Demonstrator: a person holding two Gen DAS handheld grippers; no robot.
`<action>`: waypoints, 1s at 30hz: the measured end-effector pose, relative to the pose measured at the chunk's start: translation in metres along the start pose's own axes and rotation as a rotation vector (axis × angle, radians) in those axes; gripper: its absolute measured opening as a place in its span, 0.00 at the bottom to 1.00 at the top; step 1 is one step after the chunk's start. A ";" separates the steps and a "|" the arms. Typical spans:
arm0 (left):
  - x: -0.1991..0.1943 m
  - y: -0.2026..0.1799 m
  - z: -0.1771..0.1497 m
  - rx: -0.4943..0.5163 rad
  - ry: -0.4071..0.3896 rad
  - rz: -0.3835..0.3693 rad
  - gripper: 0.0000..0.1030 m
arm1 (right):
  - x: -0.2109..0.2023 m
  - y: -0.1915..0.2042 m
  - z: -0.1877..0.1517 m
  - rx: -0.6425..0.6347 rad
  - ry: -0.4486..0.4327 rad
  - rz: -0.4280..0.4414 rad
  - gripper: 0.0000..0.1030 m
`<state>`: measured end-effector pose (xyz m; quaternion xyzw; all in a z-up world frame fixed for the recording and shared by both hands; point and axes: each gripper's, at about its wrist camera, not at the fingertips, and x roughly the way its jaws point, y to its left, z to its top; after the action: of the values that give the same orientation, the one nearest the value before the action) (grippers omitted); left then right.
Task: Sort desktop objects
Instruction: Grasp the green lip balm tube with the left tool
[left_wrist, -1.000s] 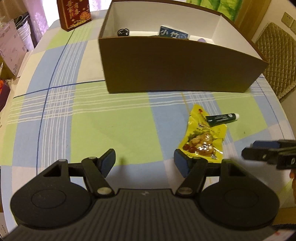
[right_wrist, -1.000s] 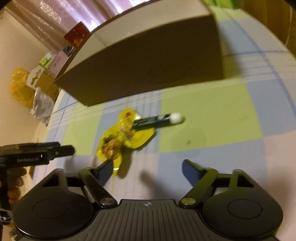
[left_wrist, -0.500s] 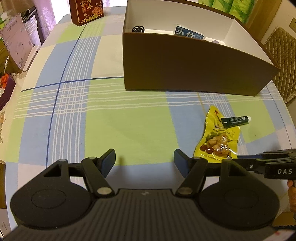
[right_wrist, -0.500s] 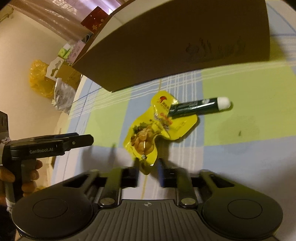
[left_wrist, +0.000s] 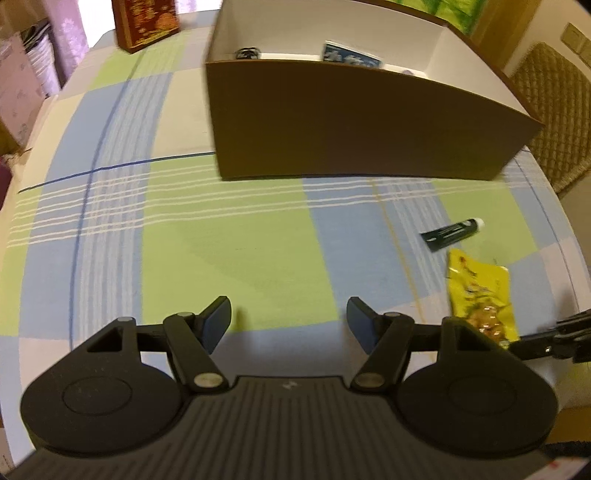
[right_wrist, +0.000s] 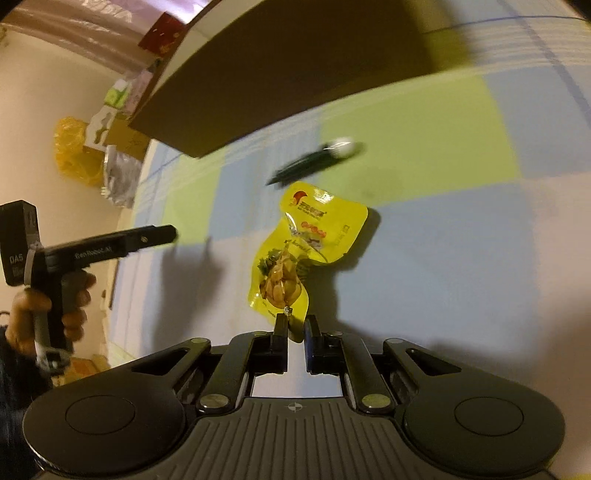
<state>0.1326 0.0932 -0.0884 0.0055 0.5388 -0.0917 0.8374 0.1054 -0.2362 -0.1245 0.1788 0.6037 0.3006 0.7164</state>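
So the right gripper (right_wrist: 295, 330) is pinched on the yellow snack pouch (right_wrist: 295, 258) by its bottom edge; left gripper (left_wrist: 288, 323) spread wide over the checked tablecloth (left_wrist: 221, 240).

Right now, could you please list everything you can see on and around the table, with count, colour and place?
snack pouch: 1, yellow, near edge of the table, its bottom corner between the right gripper's fingers
tube: 1, dark green with white cap, lying on the cloth just beyond the pouch
cardboard box: 1, brown outside, white inside, far half of the table; a few small items inside, too blurred to name
gift box: 1, red, far left corner
tablecloth: 1, green, blue and white check
chair: 1, tan quilted, right of the table
left gripper: 1, black, open, holding nothing
right gripper: 1, black, closed on the pouch
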 end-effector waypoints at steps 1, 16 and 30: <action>0.001 -0.004 0.001 0.017 0.000 -0.011 0.62 | -0.008 -0.006 -0.002 0.008 -0.008 -0.015 0.05; 0.038 -0.115 0.032 0.494 -0.059 -0.209 0.50 | -0.076 -0.041 -0.012 -0.002 -0.210 -0.457 0.66; 0.079 -0.155 0.042 0.686 -0.036 -0.202 0.13 | -0.084 -0.025 -0.021 0.026 -0.348 -0.524 0.66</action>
<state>0.1776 -0.0756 -0.1279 0.2316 0.4598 -0.3496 0.7828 0.0827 -0.3118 -0.0809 0.0750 0.5013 0.0631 0.8597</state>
